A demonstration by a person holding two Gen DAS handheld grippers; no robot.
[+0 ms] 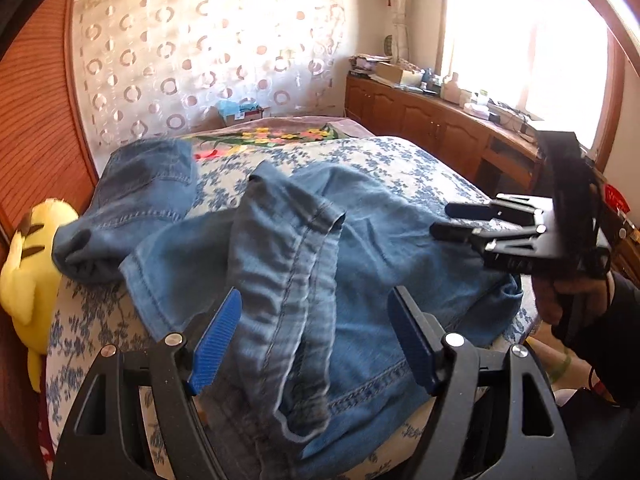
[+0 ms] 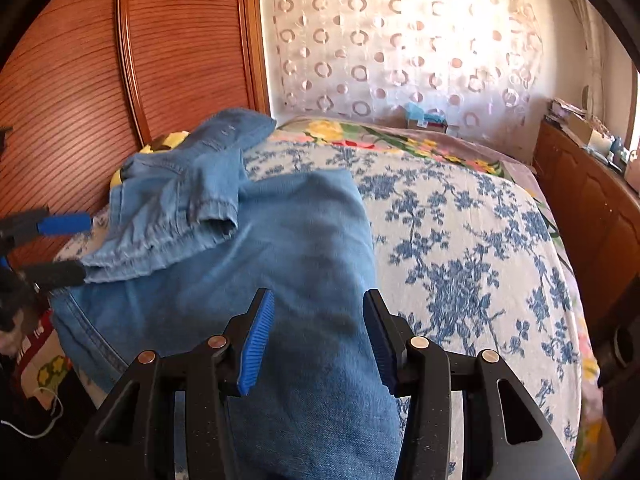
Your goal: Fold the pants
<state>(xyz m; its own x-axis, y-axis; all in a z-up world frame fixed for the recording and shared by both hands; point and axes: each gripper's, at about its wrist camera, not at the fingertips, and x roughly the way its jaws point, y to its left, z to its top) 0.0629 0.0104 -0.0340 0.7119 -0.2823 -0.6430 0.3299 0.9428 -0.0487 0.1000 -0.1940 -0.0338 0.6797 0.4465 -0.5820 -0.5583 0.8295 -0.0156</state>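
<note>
Between the blue pads of the left gripper (image 1: 314, 342), spread wide, nothing held: only a bunched trouser leg (image 1: 288, 280) running below the gap, hem end nearest the camera, apparently clear of either pad, though contact is hard to rule out through the blur. Opposite, from the right-wrist view, the right gripper (image 2: 318, 340) likewise standing open with a good gap, poised over the flatter leg (image 2: 304, 248) and gripping none of it. Seen from the left camera, that same gripper hanging beside the cloth's right edge, fingers pointed inward toward the denim. Outward from both: the pants (image 1: 360, 240) sprawled unevenly over the bed (image 2: 460, 240) with its blue-flowered cover, one leg lying fairly smooth, the other twisted and heaped across it, the waist end crumpled up toward the wooden headboard (image 2: 80, 100) and partly over a yellow plush toy (image 1: 28, 272). Likely reading: both tools open and poised to take fresh holds on the crumpled leg, since no fold can be made clean before that leg is laid straight. Folding itself not yet begun, judging by the disorder. Further out, a patterned curtain (image 2: 400, 40) against the far wall and a wooden cabinet (image 1: 420, 120) under the bright window.
</note>
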